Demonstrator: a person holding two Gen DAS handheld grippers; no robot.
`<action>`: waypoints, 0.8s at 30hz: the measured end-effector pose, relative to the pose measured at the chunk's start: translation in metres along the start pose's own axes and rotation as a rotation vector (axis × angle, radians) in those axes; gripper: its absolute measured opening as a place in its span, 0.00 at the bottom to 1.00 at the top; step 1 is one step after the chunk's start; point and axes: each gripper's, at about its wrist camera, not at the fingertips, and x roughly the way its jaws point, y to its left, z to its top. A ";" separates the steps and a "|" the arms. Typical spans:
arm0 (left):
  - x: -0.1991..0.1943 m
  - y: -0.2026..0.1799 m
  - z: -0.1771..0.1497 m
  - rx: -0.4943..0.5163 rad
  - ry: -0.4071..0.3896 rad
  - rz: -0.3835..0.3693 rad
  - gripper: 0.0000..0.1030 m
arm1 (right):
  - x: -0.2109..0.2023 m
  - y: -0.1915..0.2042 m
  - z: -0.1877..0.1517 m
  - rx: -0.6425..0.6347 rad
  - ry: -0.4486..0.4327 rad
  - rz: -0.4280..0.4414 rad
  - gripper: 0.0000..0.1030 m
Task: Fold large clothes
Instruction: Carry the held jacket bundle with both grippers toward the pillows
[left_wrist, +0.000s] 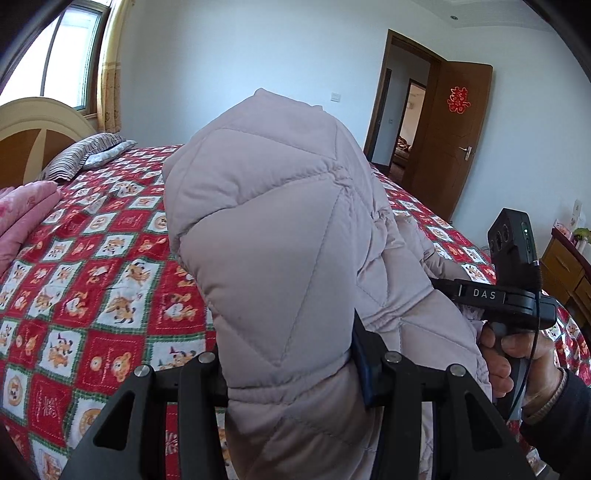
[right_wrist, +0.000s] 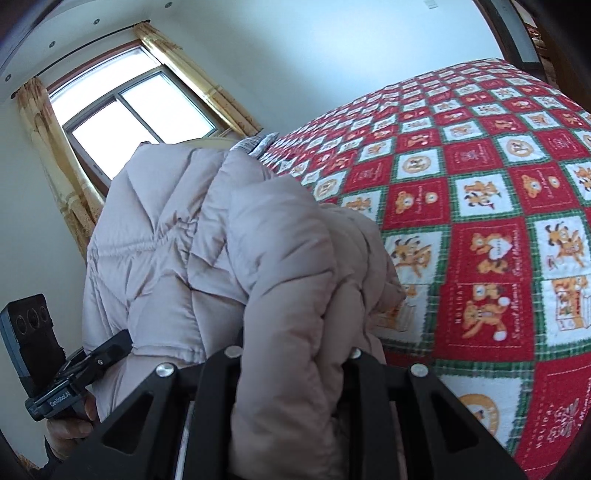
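The left gripper (left_wrist: 295, 373) is clamped on a thick fold of the pale pink quilted coat (left_wrist: 280, 240), which bulges up between its jaws. The right gripper (right_wrist: 295, 369) pinches another bunch of it. The coat hangs lifted above the red checked bedspread (left_wrist: 92, 266), pillows (left_wrist: 85, 155) beyond.

The left gripper (left_wrist: 295, 373) has its jaws clamped on a thick fold of padded jacket (left_wrist: 273, 236) bulging up between them. The right gripper (right_wrist: 295, 365) is likewise closed on bunched jacket fabric, its fingertips apparently buried. A hand (left_wrist: 517, 365) grips the right gripper's handle.
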 end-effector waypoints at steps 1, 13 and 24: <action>-0.004 0.006 -0.002 -0.006 -0.002 0.009 0.47 | 0.005 0.007 -0.002 -0.007 0.008 0.008 0.22; -0.043 0.070 -0.026 -0.082 0.004 0.078 0.47 | 0.054 0.077 -0.014 -0.096 0.103 0.075 0.22; -0.045 0.100 -0.044 -0.122 0.025 0.082 0.47 | 0.074 0.101 -0.021 -0.129 0.146 0.076 0.22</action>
